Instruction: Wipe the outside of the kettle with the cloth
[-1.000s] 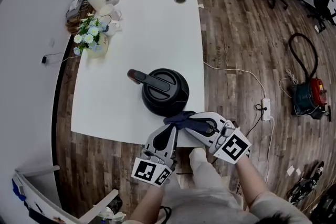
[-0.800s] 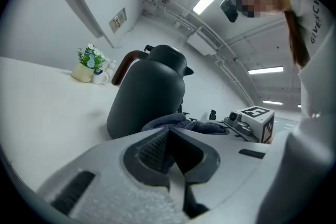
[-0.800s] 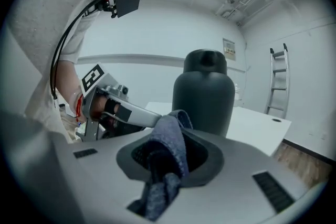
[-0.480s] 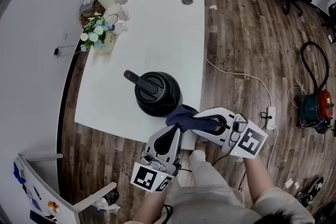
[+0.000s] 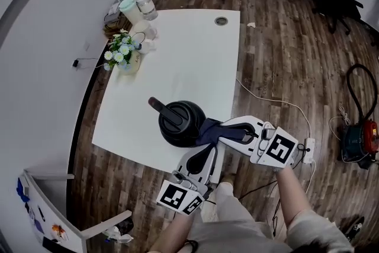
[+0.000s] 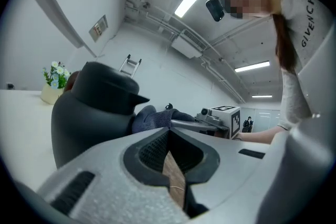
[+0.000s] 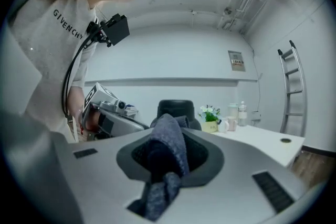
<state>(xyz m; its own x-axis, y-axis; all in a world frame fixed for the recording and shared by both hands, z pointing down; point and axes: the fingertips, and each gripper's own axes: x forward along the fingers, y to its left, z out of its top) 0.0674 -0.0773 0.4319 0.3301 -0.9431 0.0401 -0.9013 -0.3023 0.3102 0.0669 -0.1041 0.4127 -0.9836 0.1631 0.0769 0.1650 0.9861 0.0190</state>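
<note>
— Right gripper (image 5: 220, 131), clamped on what?
— Dark cloth (image 5: 207, 128), bunched between its jaws, touching the near wall of the black kettle (image 5: 180, 121) just ahead, on the white table (image 5: 177, 50).
— Its handle (image 5: 164, 112)?
— Points away from that gripper, toward the far side.
— Left gripper (image 5: 207, 152)?
— Jaws together, empty, just beside and lower; of the 2, the right is nearer.

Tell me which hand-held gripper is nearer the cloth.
Right. The right hand-held gripper is shut on the cloth against the kettle; the left hand-held gripper is shut, empty, beside it.

Pale short-sleeved T-shirt (image 7: 42, 60), grey hand-held grippers (image 5: 207, 150) (image 5: 225, 128), marker cubes (image 5: 177, 197) (image 5: 278, 150)
</note>
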